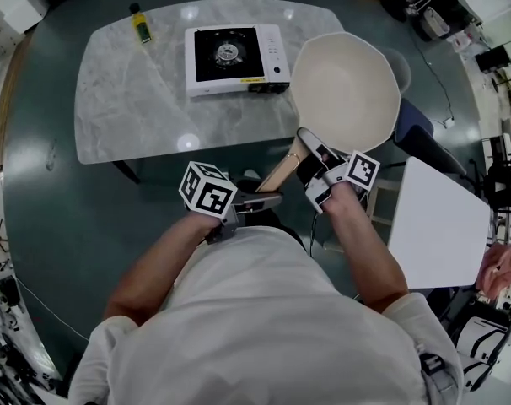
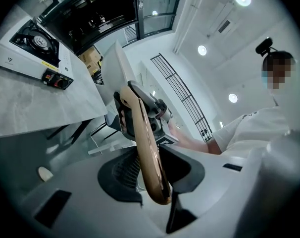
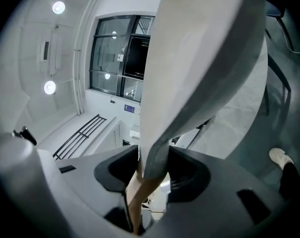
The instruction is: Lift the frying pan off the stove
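The cream frying pan (image 1: pixel 344 91) hangs in the air right of the white portable stove (image 1: pixel 234 57), over the table's right corner. Its burner is bare. My left gripper (image 1: pixel 260 201) is shut on the end of the pan's wooden handle (image 1: pixel 279 174). My right gripper (image 1: pixel 314 163) is shut on the grey neck of the handle, close to the bowl. In the left gripper view the handle (image 2: pixel 147 148) runs up between the pads of the left gripper (image 2: pixel 152 177). In the right gripper view the pan (image 3: pixel 204 48) fills the frame above the right gripper (image 3: pixel 152 172).
A grey marble table (image 1: pixel 129 108) carries the stove and a small yellow-labelled bottle (image 1: pixel 141 24) at its far left. A white board (image 1: pixel 437 226) stands to my right, with a dark chair (image 1: pixel 416 129) behind the pan. Cables and equipment ring the floor.
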Motion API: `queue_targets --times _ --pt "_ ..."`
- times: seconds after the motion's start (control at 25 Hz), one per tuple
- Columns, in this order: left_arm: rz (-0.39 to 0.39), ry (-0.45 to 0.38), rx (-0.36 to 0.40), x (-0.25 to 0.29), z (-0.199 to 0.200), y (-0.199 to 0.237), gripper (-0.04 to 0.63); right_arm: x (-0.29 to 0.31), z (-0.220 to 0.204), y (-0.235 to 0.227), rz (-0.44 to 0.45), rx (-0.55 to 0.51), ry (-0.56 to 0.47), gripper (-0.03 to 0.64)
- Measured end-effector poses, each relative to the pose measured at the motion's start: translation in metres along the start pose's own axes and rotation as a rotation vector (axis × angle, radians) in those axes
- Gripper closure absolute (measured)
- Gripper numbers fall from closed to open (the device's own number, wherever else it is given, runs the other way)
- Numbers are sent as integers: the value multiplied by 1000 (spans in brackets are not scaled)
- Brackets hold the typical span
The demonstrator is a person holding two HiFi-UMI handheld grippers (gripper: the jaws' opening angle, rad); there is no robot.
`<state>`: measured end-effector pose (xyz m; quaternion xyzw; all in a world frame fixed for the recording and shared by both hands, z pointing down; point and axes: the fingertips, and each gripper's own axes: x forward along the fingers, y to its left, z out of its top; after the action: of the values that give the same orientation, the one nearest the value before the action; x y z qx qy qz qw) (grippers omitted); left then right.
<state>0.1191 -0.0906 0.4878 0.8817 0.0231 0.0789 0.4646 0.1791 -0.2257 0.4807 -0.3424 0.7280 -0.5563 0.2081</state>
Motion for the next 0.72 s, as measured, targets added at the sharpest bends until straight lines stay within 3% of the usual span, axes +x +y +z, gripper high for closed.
queue_targets --times 0.72 --pt "-41 43 4 -3 -11 -12 471 -16 -10 4 -22 11 -45 434"
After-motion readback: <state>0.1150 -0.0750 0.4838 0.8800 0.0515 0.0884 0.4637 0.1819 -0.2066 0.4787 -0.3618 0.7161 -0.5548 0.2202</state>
